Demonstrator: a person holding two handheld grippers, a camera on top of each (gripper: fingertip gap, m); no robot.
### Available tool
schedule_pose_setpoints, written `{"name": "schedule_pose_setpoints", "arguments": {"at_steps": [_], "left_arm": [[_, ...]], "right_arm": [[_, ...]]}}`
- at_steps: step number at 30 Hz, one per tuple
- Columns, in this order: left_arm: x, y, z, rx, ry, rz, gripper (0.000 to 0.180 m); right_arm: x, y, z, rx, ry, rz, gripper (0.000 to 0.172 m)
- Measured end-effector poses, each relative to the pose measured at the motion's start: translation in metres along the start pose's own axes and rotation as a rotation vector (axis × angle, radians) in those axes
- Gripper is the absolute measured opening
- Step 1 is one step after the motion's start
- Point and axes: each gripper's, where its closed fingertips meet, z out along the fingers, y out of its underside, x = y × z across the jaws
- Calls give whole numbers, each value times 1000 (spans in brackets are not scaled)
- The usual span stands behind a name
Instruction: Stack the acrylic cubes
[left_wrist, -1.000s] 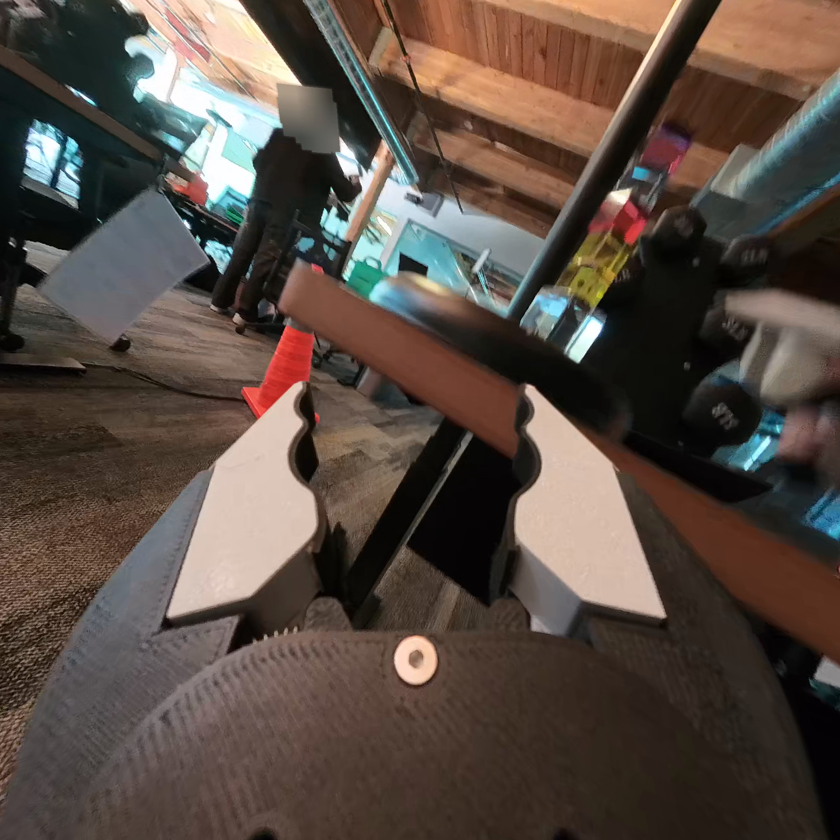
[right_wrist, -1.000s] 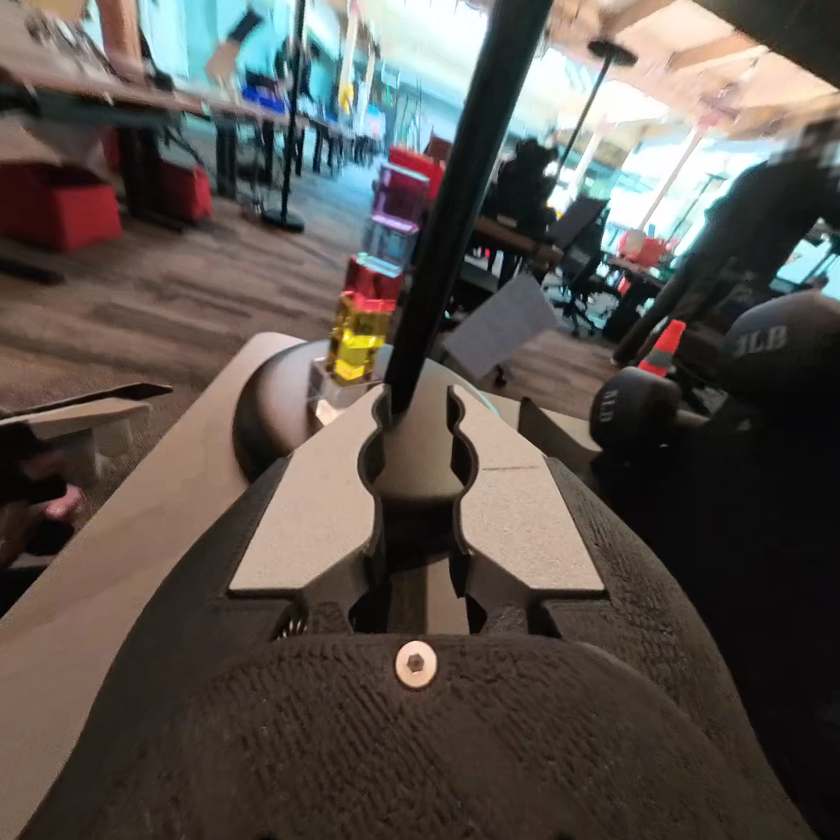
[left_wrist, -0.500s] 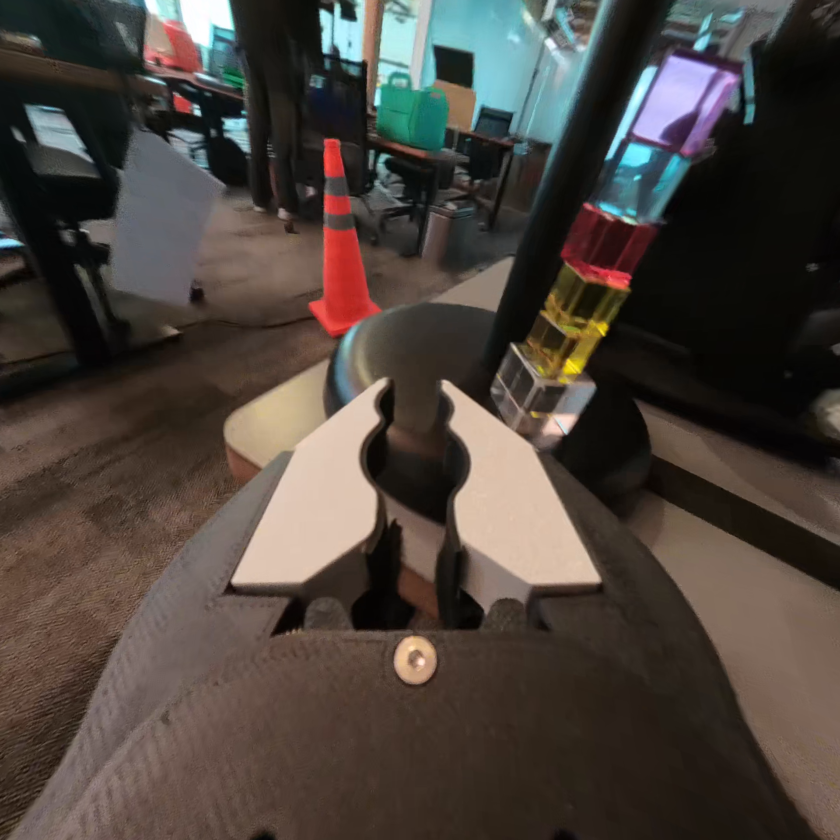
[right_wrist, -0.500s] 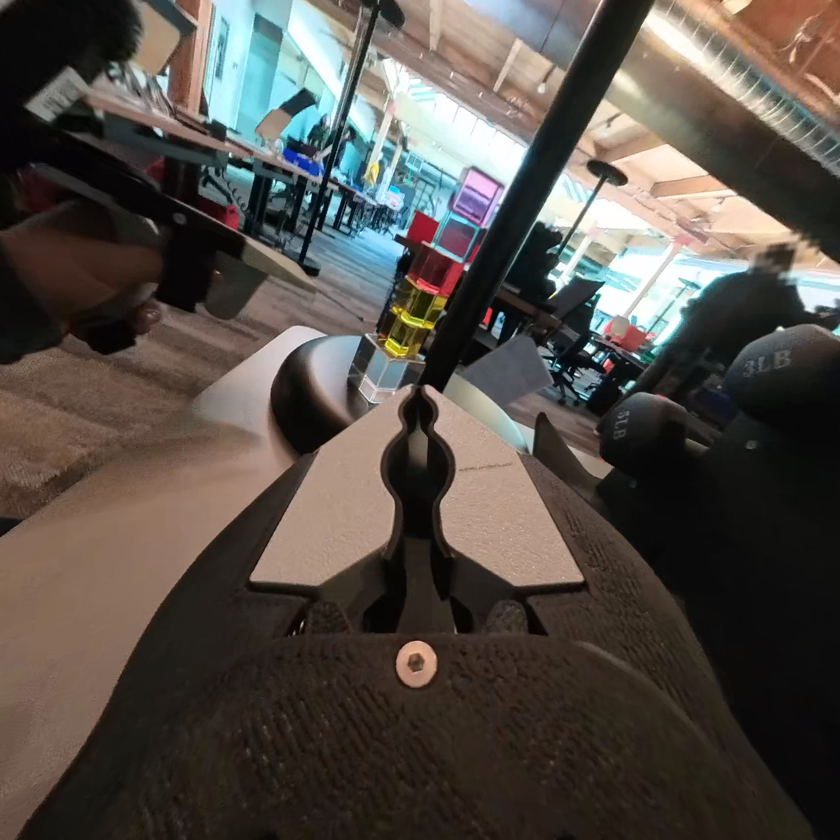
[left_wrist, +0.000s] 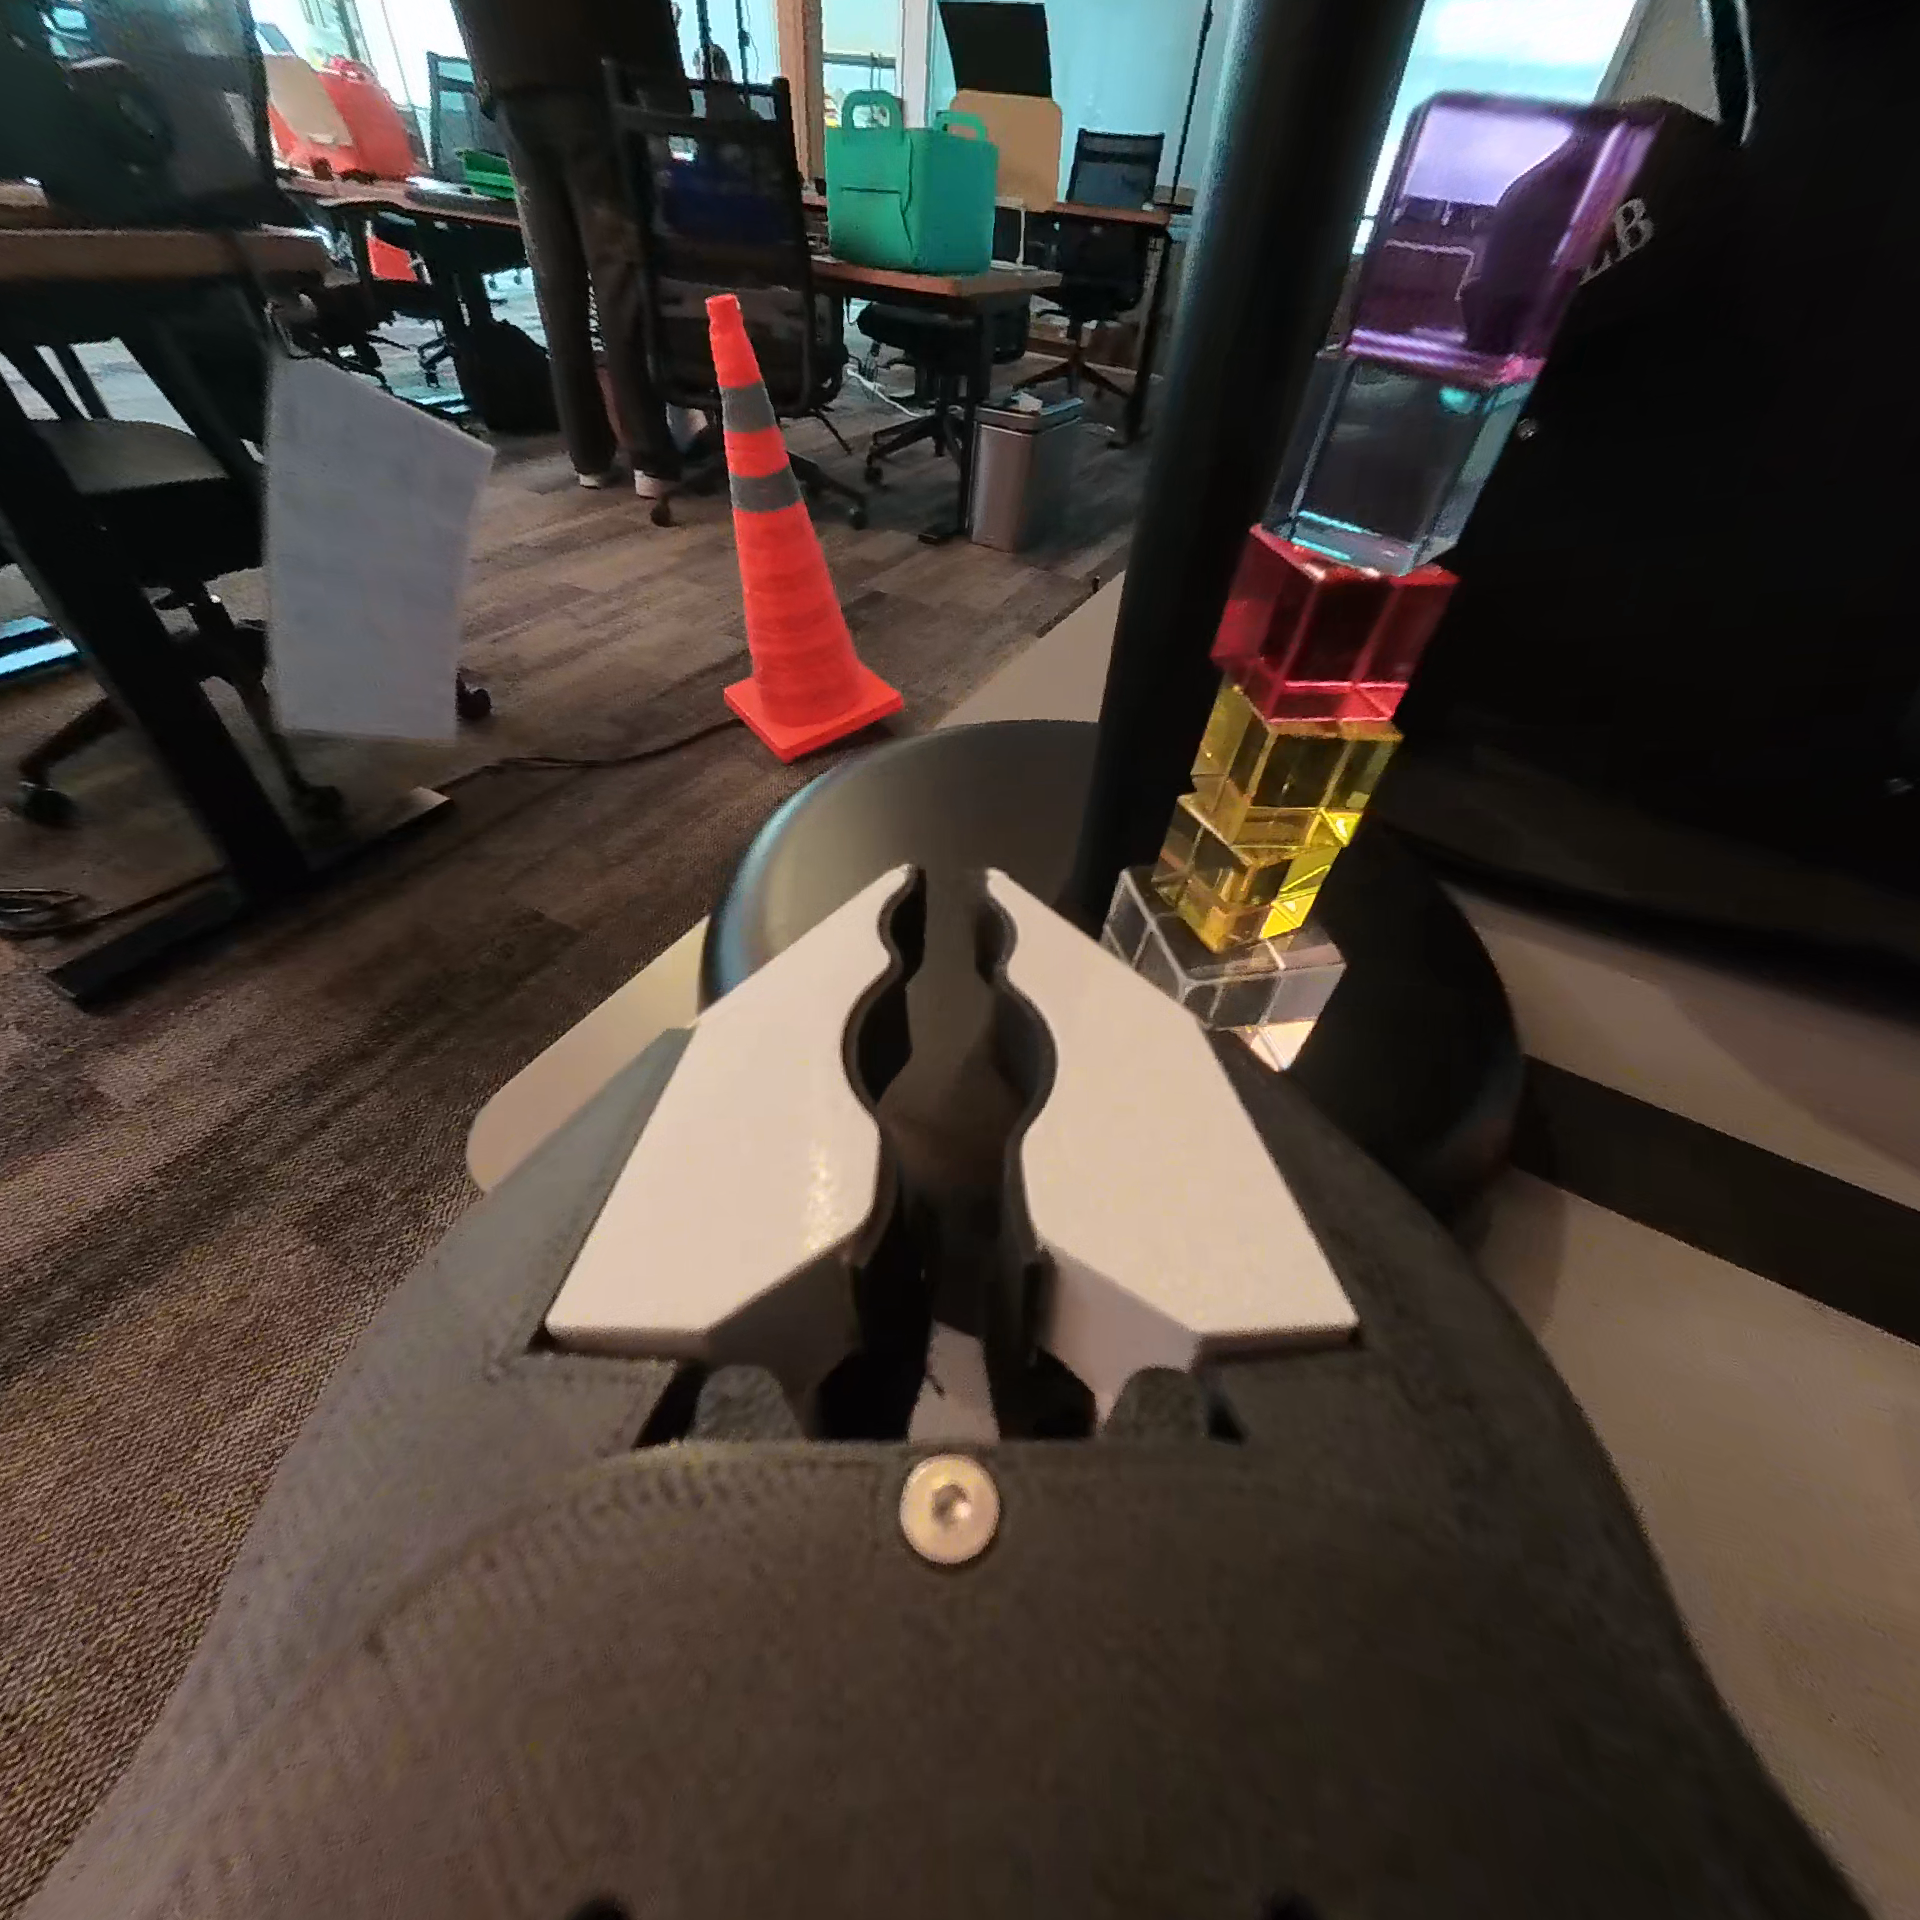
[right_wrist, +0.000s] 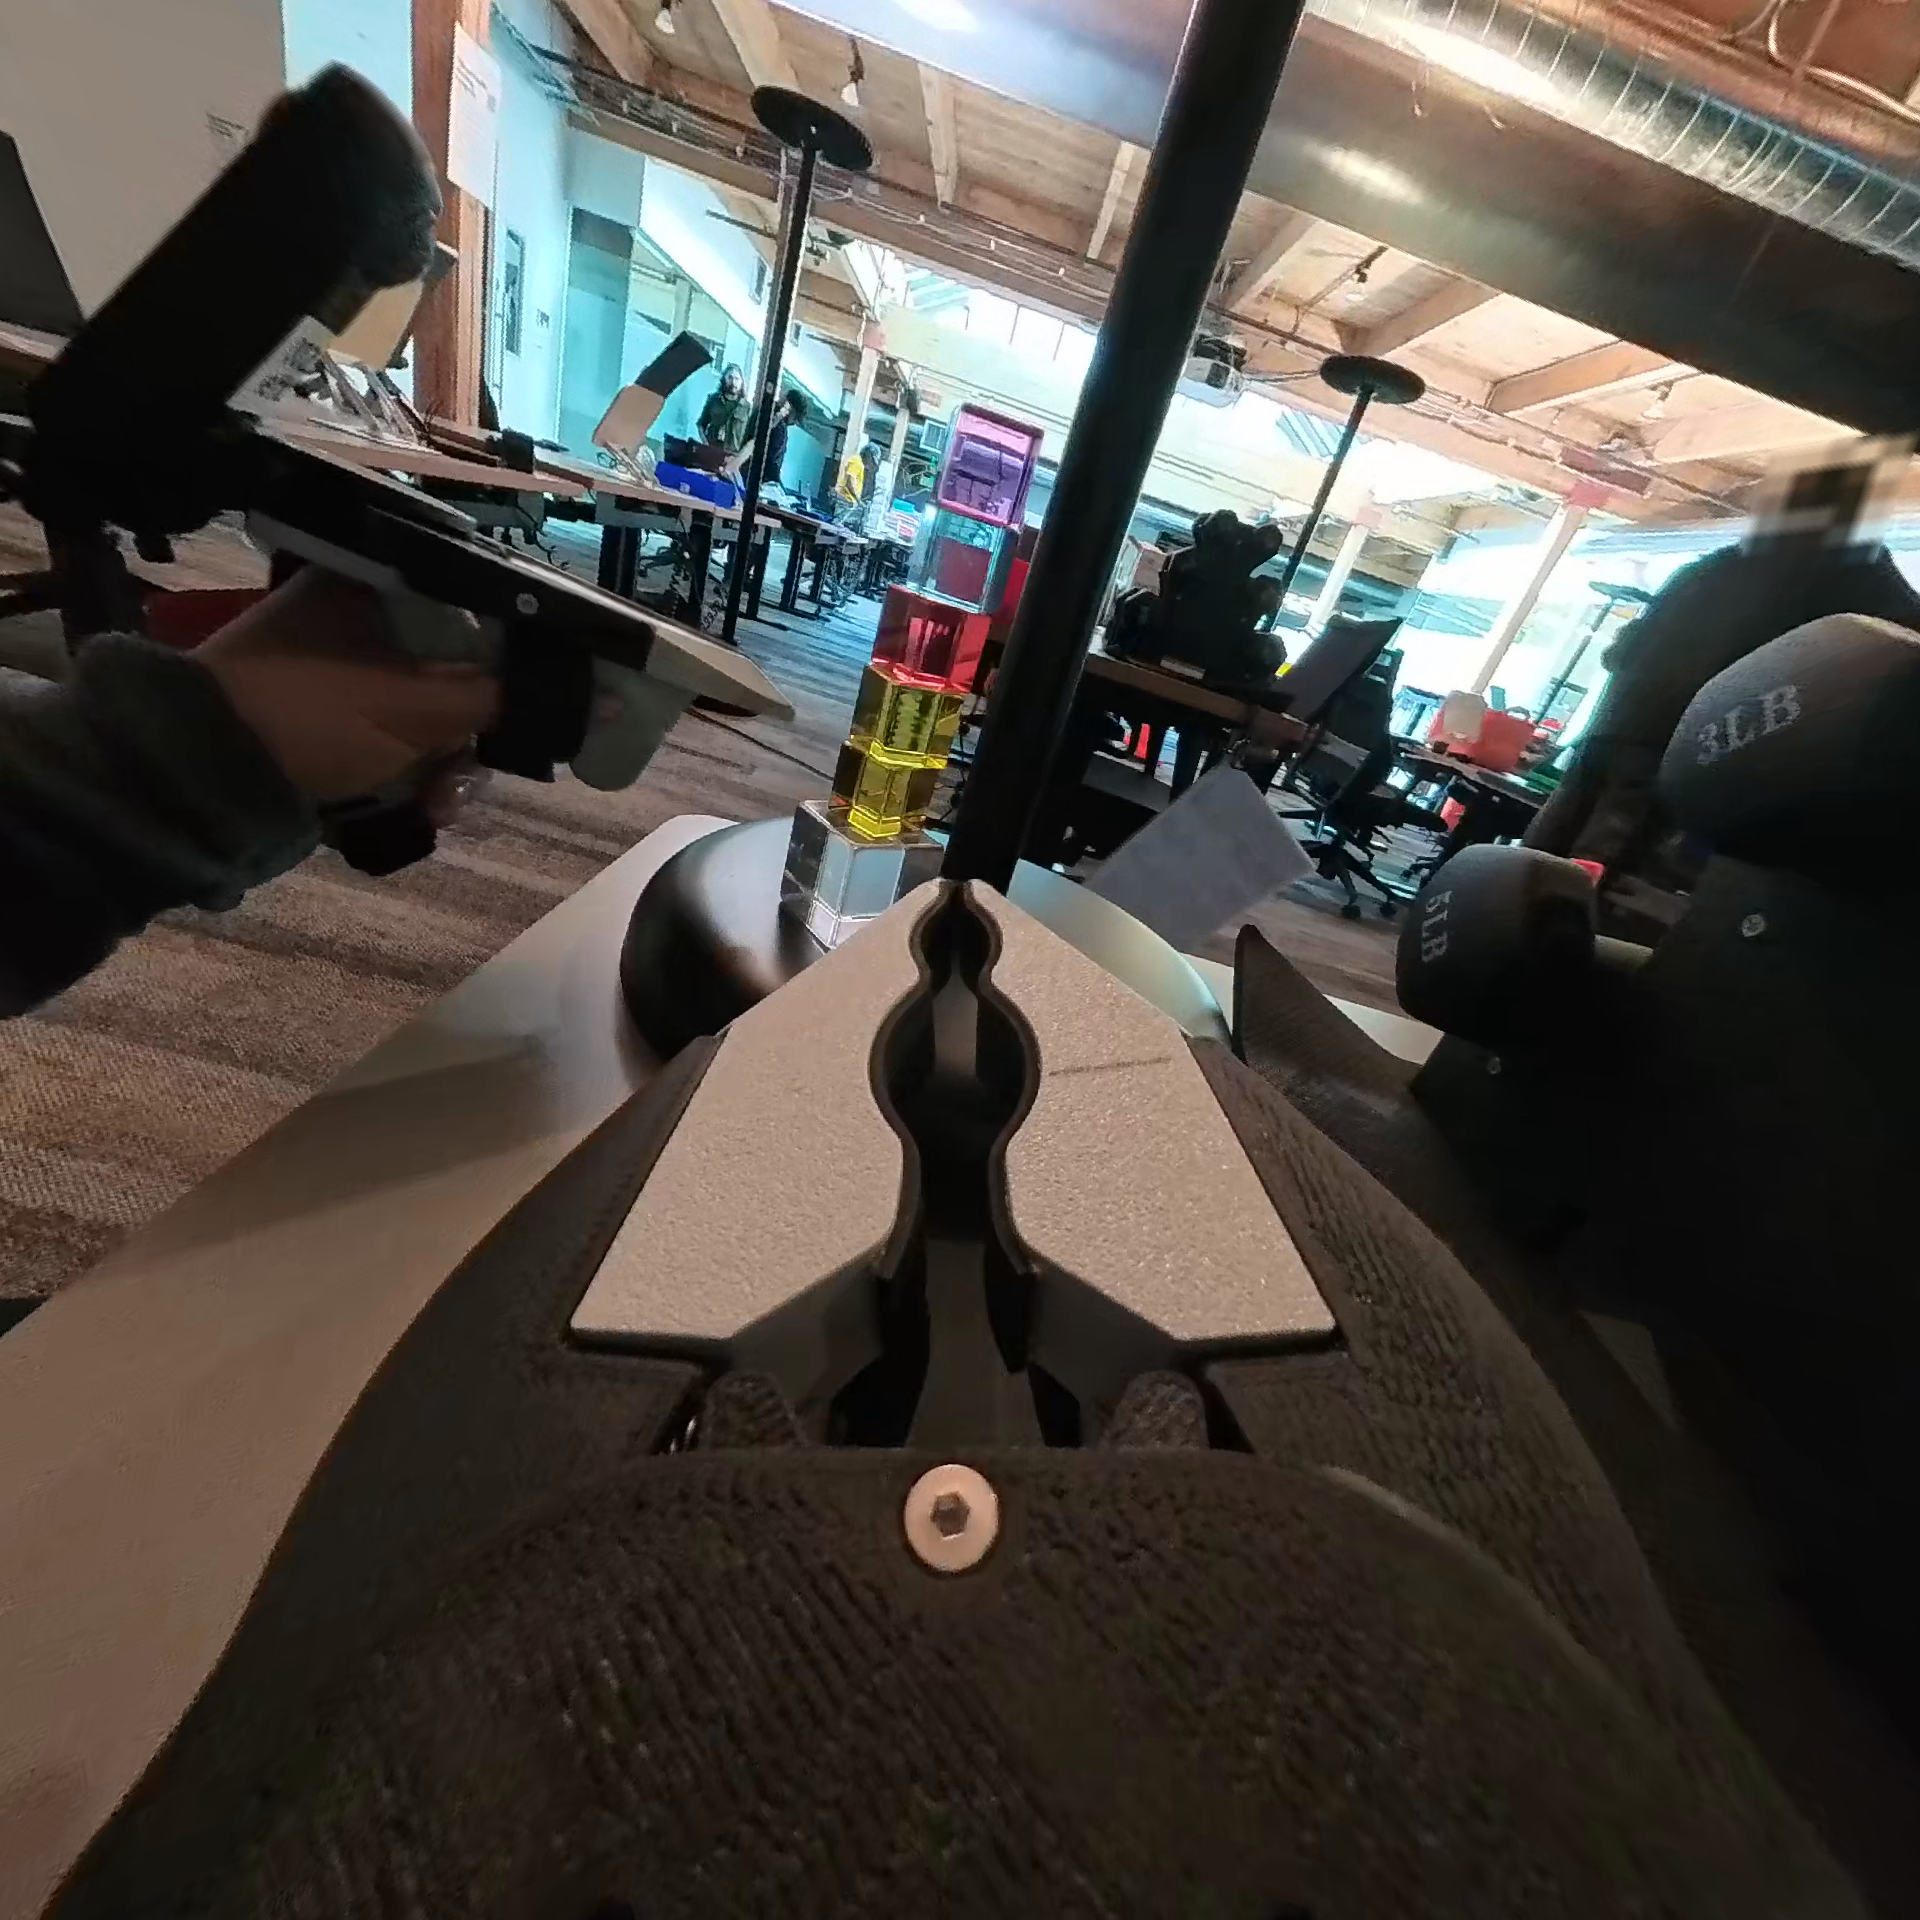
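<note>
So both grippers sit low over the pale tabletop (right_wrist: 312, 1195), pointing at the round black stand base (left_wrist: 883, 821) with its black pole (left_wrist: 1226, 416) going up from it.

Left gripper (left_wrist: 948, 883): fingers nearly together, just a narrow slit between the tips, nothing in it. It's held about level, aimed at the base, with the block tower at roughly 1 o'clock from the tips. In the right wrist view it sits at 10 o'clock, raised above the table, gripped by a hand (right_wrist: 353, 696) in a dark sleeve.

Right gripper (right_wrist: 954, 888): tips meet on nothing, tilted upward a bit, pole foot just past them at 12.

The stack of see-through cubes (left_wrist: 1320, 727) stands on the base beside the pole: clear at the bottom, two yellow, red, pale blue, purple on top. An orange cone (left_wrist: 790, 561) sits on the carpet at 11 o'clock, and black dumbbells (right_wrist: 1496, 925) at 3 o'clock in the right view.
</note>
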Motion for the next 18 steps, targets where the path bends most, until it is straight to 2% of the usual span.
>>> {"name": "schedule_pose_setpoints", "arguments": {"at_steps": [6, 10, 13, 18], "left_arm": [[8, 8, 7, -35, 52, -25, 13], [11, 23, 17, -132, 99, -52, 16], [7, 32, 24, -179, 78, -53, 11], [12, 29, 29, -203, 52, -33, 2]], "right_arm": [[-2, 1, 2, -11, -6, -11, 0], [0, 1, 1, -6, 4, -9, 0], [2, 0, 1, -3, 11, -1, 0], [3, 0, 1, -1, 17, 4, 0]]}}
